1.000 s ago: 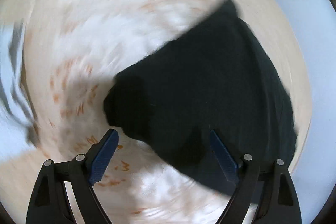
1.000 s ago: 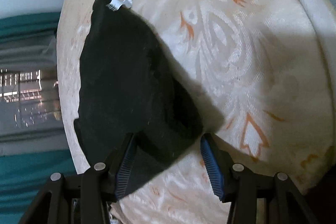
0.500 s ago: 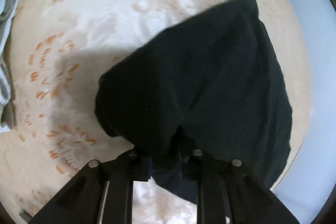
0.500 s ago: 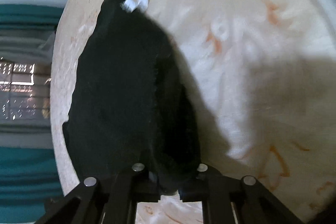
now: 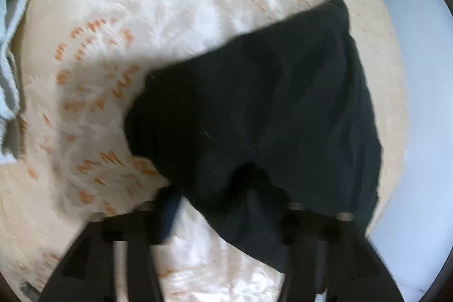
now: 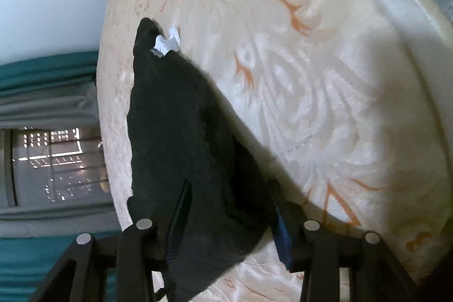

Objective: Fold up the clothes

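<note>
Half a second ago both of your grippers were pinched on the black garment (image 5: pixel 254 109); now both are letting go. Your left gripper (image 5: pixel 226 205) is opening, the cloth's near edge lying loose between its jaws, no pad pressing. Your right gripper (image 6: pixel 226 205) is opening too, a fold of the same garment slack between its fingers (image 6: pixel 281 231). Ahead of each gripper the garment lies on the cream patterned bedspread (image 6: pixel 311 104), its white tag (image 6: pixel 167 43) at the far tip. If you pull back too low, a pad could snag and undo the fold. Your left gripper points steeply down, the right more shallowly.
</note>
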Available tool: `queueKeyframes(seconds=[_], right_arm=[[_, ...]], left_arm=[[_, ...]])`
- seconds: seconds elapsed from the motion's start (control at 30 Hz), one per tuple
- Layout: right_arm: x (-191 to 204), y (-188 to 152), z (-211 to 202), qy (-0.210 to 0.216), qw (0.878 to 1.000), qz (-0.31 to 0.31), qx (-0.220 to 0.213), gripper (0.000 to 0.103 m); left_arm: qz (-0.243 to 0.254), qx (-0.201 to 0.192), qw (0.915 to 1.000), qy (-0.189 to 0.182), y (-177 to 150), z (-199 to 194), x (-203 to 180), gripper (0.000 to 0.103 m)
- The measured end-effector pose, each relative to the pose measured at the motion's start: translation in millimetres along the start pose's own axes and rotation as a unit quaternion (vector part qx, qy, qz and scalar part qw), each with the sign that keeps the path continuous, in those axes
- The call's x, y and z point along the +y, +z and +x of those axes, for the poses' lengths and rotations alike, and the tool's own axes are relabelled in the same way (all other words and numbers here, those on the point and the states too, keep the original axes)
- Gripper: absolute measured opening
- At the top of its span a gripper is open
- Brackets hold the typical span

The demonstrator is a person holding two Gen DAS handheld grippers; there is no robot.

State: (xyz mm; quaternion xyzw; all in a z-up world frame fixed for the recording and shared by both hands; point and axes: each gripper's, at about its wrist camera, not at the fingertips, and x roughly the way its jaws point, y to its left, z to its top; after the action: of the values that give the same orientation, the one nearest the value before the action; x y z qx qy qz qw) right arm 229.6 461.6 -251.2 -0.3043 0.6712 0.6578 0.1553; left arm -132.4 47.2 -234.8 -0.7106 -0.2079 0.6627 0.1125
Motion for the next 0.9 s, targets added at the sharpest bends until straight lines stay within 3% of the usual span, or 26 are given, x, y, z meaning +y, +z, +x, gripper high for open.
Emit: queueKeyframes(seconds=[0.17, 0.23, 0.27, 0.3, 0.37, 0.43, 0.53, 0.6, 0.63, 0.67, 0.8, 0.87, 0.9], right_arm=[[21, -6, 12, -0.058, 0.996, -0.068, 0.009, 0.046], [23, -9, 15, -0.077, 0.993, -0.09, 0.01, 0.044], [23, -10, 16, -0.081, 0.992, -0.092, 0.01, 0.044], [23, -10, 16, -0.084, 0.992, -0.095, 0.01, 0.044], [23, -11, 17, -0.091, 0.991, -0.1, 0.011, 0.044], [21, -10, 17, -0.087, 0.992, -0.094, 0.011, 0.044], [15, -7, 16, -0.065, 0.996, -0.063, 0.008, 0.038], [13, -5, 14, -0.058, 0.997, -0.054, 0.008, 0.009], [18, -6, 12, -0.042, 0.997, -0.058, 0.008, 0.007], [24, -6, 10, -0.027, 0.998, -0.063, 0.008, 0.007], [57, -11, 3, -0.035, 0.992, -0.124, 0.004, 0.007], [63, -12, 0, -0.026, 0.991, -0.131, 0.004, 0.007], [67, -12, 0, -0.028, 0.991, -0.131, 0.004, 0.007]], left_arm=[[0.045, 0.005, 0.9985, 0.03, -7, -1, -16, 0.078], [0.081, -0.021, 0.9948, 0.057, -12, -14, -28, 0.078], [0.118, -0.045, 0.9887, 0.08, -16, -22, -38, 0.078], [0.172, -0.073, 0.976, 0.112, -23, -31, -51, 0.078], [0.289, -0.123, 0.9346, 0.166, -45, -43, -74, 0.078], [0.408, -0.16, 0.8769, 0.197, -78, -48, -93, 0.078], [0.571, -0.195, 0.7669, 0.218, -133, -45, -118, 0.078], [0.656, -0.201, 0.6967, 0.21, -172, -32, -128, 0.078], [0.696, -0.202, 0.6598, 0.2, -192, -24, -131, 0.078], [0.73, -0.197, 0.626, 0.189, -212, -13, -134, 0.078], [0.841, -0.188, 0.4862, 0.142, -284, 27, -140, 0.078], [0.877, -0.226, 0.4032, 0.134, -311, 44, -139, 0.078], [0.881, -0.247, 0.3798, 0.133, -318, 52, -141, 0.078]])
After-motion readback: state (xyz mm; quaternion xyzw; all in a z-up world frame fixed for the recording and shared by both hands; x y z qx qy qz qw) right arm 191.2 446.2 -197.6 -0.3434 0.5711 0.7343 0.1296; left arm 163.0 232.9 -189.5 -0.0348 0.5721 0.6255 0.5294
